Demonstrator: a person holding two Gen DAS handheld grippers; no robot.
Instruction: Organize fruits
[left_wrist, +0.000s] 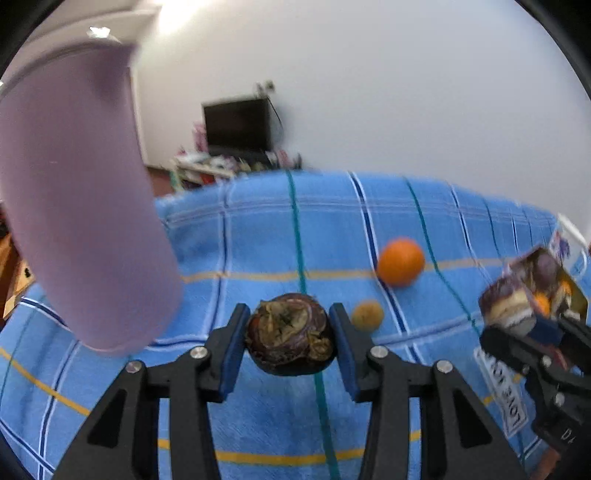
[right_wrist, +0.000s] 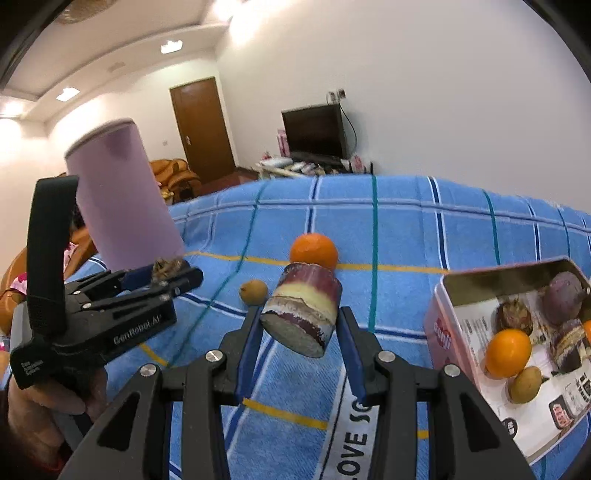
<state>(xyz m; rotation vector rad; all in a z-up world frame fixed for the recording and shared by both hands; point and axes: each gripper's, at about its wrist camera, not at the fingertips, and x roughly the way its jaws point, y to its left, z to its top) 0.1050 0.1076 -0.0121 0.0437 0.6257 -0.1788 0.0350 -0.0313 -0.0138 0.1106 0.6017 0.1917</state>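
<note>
Dark purple mangosteen fruit (left_wrist: 290, 334) (dried calyx facing camera) clamped in left gripper (left_wrist: 291, 347); right gripper (right_wrist: 301, 332) clasps striped purple-and-yellow sugarcane chunk (right_wrist: 301, 314) above blue plaid towel (right_wrist: 406, 229).

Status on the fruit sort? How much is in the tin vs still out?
Done: the tin already holds several fruits, among them an orange. In hand: the left claw grips a dark round fruit; the right claw grips a sugarcane piece. Left: a loose orange and a small yellow fruit on the blue cloth.

A blue checked cloth (right_wrist: 406, 221) carries an orange (right_wrist: 314, 251), small yellow fruit (right_wrist: 253, 291), and tin (right_wrist: 439, 325).
</note>
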